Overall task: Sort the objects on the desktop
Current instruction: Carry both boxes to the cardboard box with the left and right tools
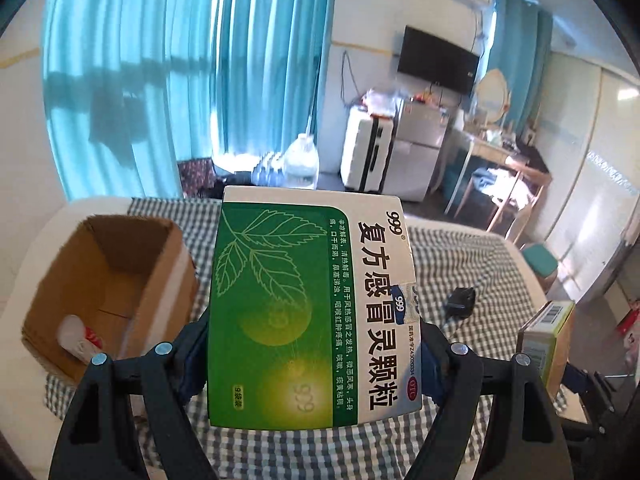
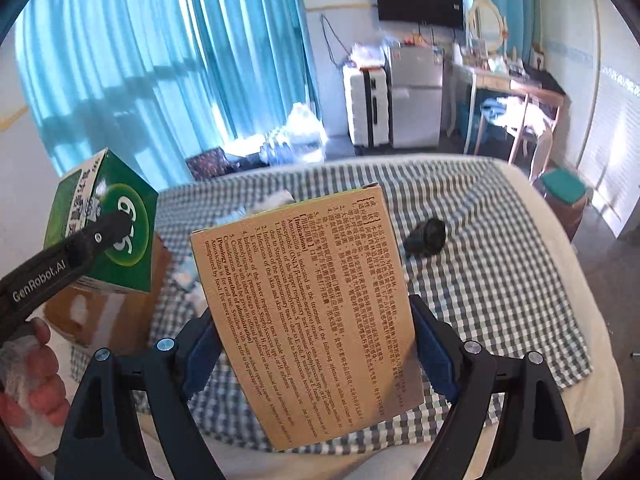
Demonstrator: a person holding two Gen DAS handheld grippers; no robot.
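Clearly both loaded: left gripper (image 1: 316, 354) clamped on green medicine box (image 1: 312, 312), held above checked cloth (image 1: 472, 264) beside open carton (image 1: 108, 280); right gripper (image 2: 316, 354) clamped on tan box (image 2: 308, 312). Likely trouble: boxes colliding over the carton, or slipping from edge-only grips.

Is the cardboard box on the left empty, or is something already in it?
Not empty. The open-topped cardboard box holds a white item with red markings lying in its near corner; what it is cannot be told.
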